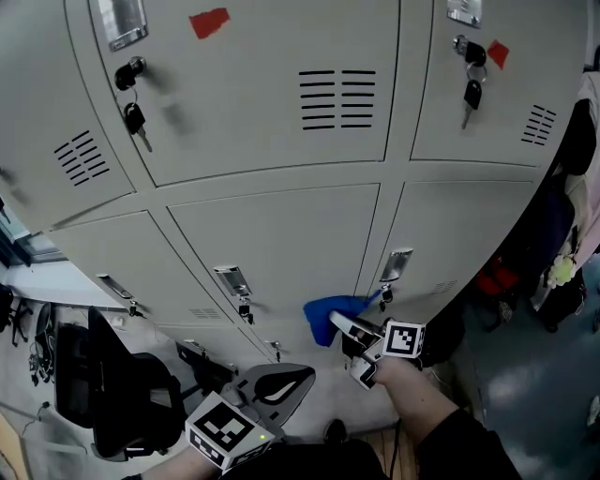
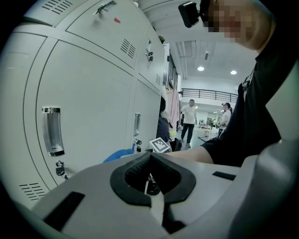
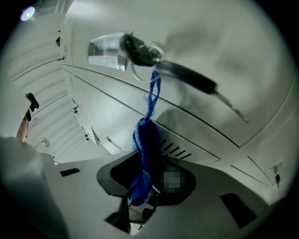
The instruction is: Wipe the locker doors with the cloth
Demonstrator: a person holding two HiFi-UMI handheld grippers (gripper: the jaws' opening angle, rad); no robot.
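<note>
Grey locker doors fill the head view. My right gripper is shut on a blue cloth and holds it against a lower locker door, just below the handle and its lock. In the right gripper view the cloth hangs as a twisted strip through my right gripper; behind it a key sticks in a lock. My left gripper sits lower and nearer me, away from the doors, shut with nothing in it. The left gripper view shows my left gripper, the cloth and a door handle.
Keys hang from locks on the upper doors, and red tape patches mark them. A black chair stands at the lower left. Clothes hang at the right. People stand far down the corridor.
</note>
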